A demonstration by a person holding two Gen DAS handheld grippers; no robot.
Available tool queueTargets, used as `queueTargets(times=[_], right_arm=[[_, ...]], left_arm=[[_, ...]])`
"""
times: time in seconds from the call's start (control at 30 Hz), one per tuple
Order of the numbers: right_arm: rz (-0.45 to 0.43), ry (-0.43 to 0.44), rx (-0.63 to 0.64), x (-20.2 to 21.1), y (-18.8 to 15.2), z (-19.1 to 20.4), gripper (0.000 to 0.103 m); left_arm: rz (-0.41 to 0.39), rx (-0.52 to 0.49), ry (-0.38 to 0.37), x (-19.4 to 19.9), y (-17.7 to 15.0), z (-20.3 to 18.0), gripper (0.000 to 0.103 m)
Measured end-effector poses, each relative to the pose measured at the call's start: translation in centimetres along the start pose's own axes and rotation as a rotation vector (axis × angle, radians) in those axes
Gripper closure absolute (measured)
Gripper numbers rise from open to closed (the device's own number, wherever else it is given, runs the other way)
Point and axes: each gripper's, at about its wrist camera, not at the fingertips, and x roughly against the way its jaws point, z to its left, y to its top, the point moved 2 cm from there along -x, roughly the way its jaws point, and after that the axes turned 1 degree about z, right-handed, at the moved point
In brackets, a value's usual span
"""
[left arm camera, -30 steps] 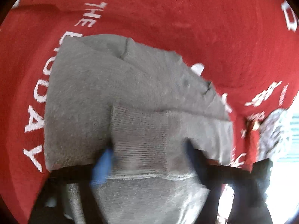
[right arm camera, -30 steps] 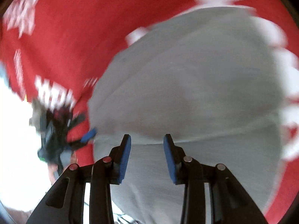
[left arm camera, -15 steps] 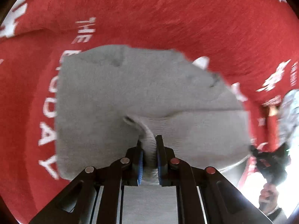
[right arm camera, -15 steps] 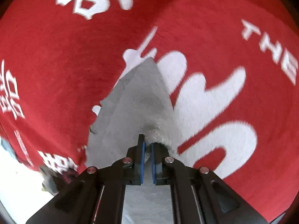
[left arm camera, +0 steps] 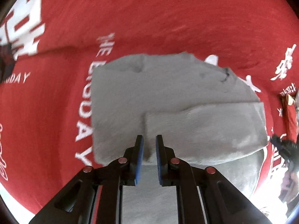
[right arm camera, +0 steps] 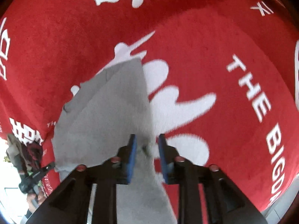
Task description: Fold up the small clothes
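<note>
Grey garment [left arm camera: 168, 97] lies folded; its near edge hidden beneath both tools.

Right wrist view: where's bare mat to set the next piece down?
Open red mat lies right of the grey garment, out to the THE BIGDAY lettering, and above its far tip. Left is crowded: garment, then the other gripper.

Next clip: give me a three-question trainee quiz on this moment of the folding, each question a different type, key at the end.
1. True or false: the left gripper is clamped shut on the grey garment.
2. The garment lies on: A) a wooden table, B) a red cloth with white lettering, C) a blue tray.
3. Fill in: the right gripper has its blue-padded fingers ____.

Key: 1 false; 2 B; 3 open.
</note>
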Motion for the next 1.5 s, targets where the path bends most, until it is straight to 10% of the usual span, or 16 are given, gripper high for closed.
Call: queueTargets(times=[0.33,0.83,0.93,1.1,1.5], right_arm=[[0.108,-0.172,0.245,-4.4,0.5,2.4,0.080],[0.117,0.125,-0.078,-4.7,4.9,-1.1,0.061],[0.163,0.177,-0.075,-5.7,5.7,0.0,0.095],[0.139,-0.048,0.143,-5.7,5.4,1.5,0.095],[0.079,-0.157,0.146,-1.2,2.8,2.2,0.092]], left_arm=[[-0.004,-0.061,0.093,-3.7,-0.8,-3.2,0.089],[0.010,-0.066,0.145,-3.7,-0.6,-3.6,0.089],[0.012,-0.061,0.144,-3.6,-0.7,-3.5,0.089],[0.004,-0.066,0.156,-3.8,-0.9,-3.6,0.089],[0.022,-0.061,0.191,-3.1,-1.3,-4.3,0.089]])
